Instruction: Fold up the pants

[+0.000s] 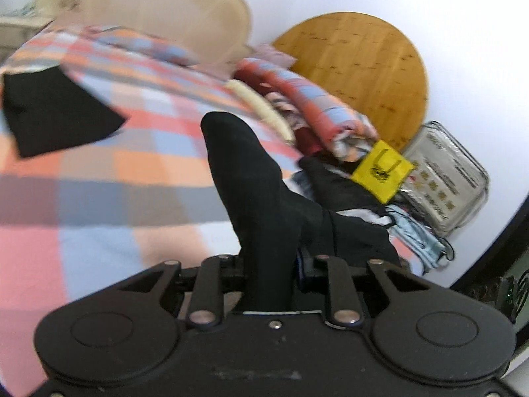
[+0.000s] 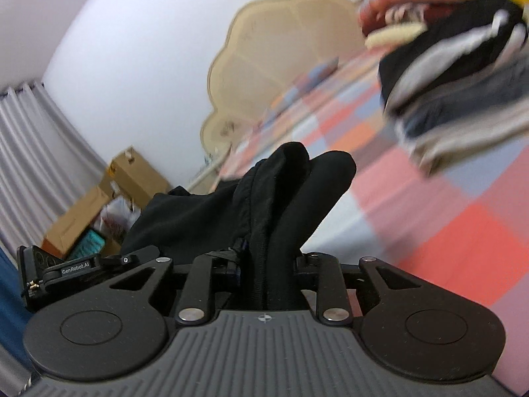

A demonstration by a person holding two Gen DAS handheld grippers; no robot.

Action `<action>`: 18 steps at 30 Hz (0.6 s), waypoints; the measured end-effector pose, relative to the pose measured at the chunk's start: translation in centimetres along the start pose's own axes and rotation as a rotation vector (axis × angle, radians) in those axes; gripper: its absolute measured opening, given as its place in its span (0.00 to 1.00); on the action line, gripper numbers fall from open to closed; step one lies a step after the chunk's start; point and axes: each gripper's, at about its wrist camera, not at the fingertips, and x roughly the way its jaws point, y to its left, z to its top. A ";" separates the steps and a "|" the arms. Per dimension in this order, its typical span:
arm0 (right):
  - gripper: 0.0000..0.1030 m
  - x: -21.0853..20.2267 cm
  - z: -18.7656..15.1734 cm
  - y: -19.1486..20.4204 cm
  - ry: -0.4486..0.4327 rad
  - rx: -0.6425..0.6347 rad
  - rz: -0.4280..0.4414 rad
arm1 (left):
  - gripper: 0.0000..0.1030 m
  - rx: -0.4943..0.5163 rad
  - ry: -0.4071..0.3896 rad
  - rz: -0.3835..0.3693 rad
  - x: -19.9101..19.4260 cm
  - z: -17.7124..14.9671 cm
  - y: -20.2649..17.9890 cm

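Left tongs (image 1: 267, 274) and right tongs (image 2: 269, 264) clamping black pants (image 1: 251, 178), cardboard boxes (image 2: 99, 205) holding clutter

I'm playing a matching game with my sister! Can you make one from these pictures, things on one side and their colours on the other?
Things:
1. pants
2. round board
3. small bag
4. bedspread

Colours:
A. yellow
B. checked pink, orange and blue
C. black
D. wood brown

Pairs: 1-C, 2-D, 3-A, 4-B
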 end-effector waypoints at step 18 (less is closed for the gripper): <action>0.42 -3.1 18.9 -9.7 -0.172 -0.038 -0.120 | 0.23 0.078 -0.002 -0.184 23.1 10.6 -12.1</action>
